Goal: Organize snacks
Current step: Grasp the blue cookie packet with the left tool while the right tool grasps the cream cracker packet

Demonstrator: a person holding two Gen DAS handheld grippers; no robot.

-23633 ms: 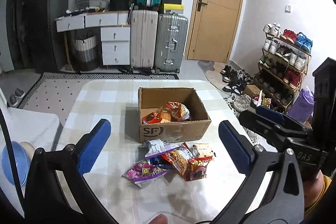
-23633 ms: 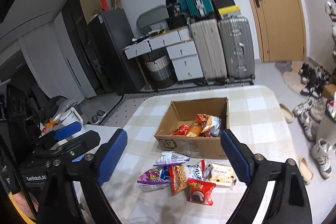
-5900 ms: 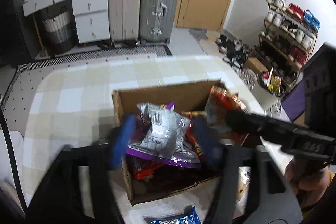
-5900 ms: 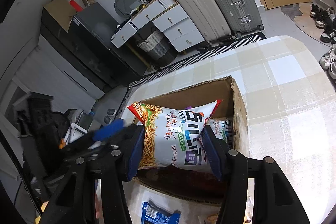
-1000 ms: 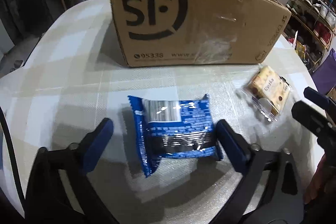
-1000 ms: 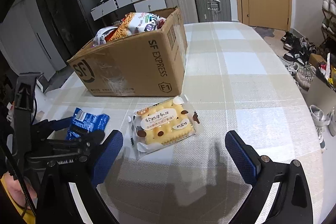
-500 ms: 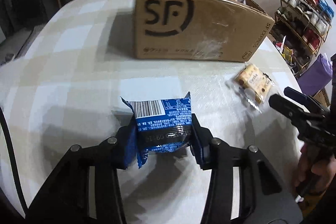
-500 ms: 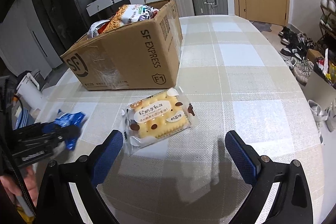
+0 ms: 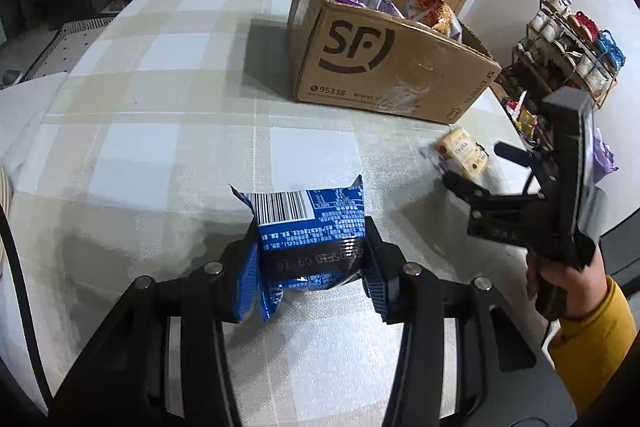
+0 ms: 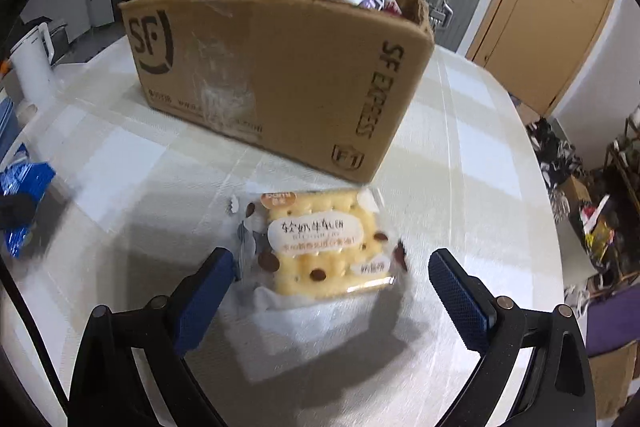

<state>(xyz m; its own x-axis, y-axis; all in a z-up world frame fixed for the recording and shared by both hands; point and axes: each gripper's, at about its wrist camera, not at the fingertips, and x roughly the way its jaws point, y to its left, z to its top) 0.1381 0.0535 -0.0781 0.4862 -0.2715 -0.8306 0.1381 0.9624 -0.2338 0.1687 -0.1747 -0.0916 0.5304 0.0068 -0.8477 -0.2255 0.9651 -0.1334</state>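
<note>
- left gripper [image 9: 314, 259] is clamped on the blue snack packet [image 9: 308, 227], pads pressing its two sides so the wrapper bulges, barcode end sticking out ahead; the packet hangs clear of the checked tablecloth [image 9: 160, 107].
- right gripper [image 10: 328, 283] stands wide open over the yellow biscuit pack [image 10: 320, 251], which lies flat on the cloth just in front of the cardboard box [image 10: 280, 67]; neither pad touches it.
- box looks already heaped with snacks, so the blue packet should probably go up and over the near wall and be let go above a low spot, not pushed into the pile.
- grip on the soft wrapper seems enough; squeezing harder risks crushing what is inside.
- for the biscuit pack, lower the right gripper until both pads straddle the pack's sides, then close gently; it is thin and crinkly and could slip out.
- keep the two grippers well apart above the box to avoid a knock.
</note>
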